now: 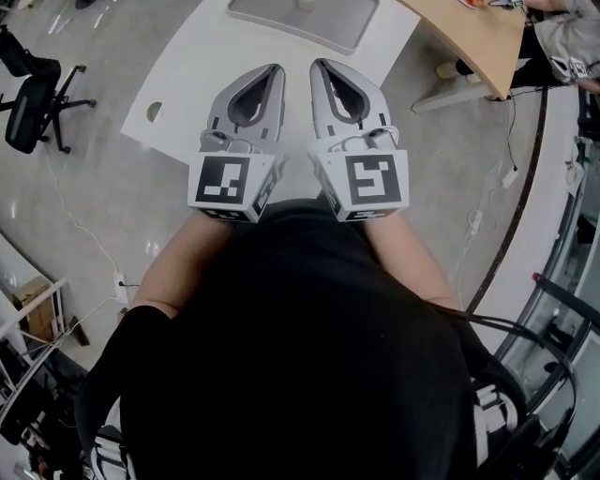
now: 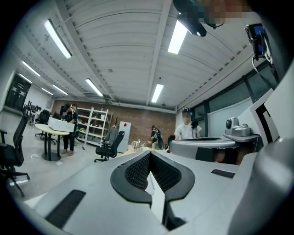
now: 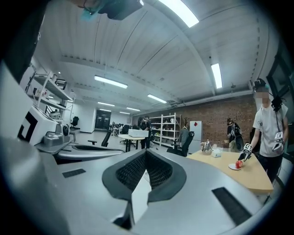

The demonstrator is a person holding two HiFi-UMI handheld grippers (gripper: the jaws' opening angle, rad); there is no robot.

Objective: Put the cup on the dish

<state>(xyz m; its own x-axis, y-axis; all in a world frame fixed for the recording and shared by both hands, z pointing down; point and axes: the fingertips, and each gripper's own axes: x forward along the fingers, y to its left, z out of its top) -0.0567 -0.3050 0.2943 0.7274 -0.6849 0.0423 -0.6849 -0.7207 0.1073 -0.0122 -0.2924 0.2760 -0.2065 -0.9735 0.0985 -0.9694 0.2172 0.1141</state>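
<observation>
No cup or dish shows near me in any view. In the head view my left gripper (image 1: 275, 68) and right gripper (image 1: 319, 65) are held side by side, level, over the near edge of a white table (image 1: 183, 80). Both point away from my body, and their tips are close to each other. The left gripper (image 2: 149, 153) has its jaws together with nothing between them. My right gripper (image 3: 146, 150) is likewise shut and empty.
A flat grey slab (image 1: 300, 19) lies at the white table's far side, and a round hole (image 1: 154, 111) is near its left corner. A wooden table (image 1: 478, 37) stands to the right; it carries a red object on a small white plate (image 3: 238, 164), with a person (image 3: 268, 133) beside it. A black office chair (image 1: 33, 103) is at the left.
</observation>
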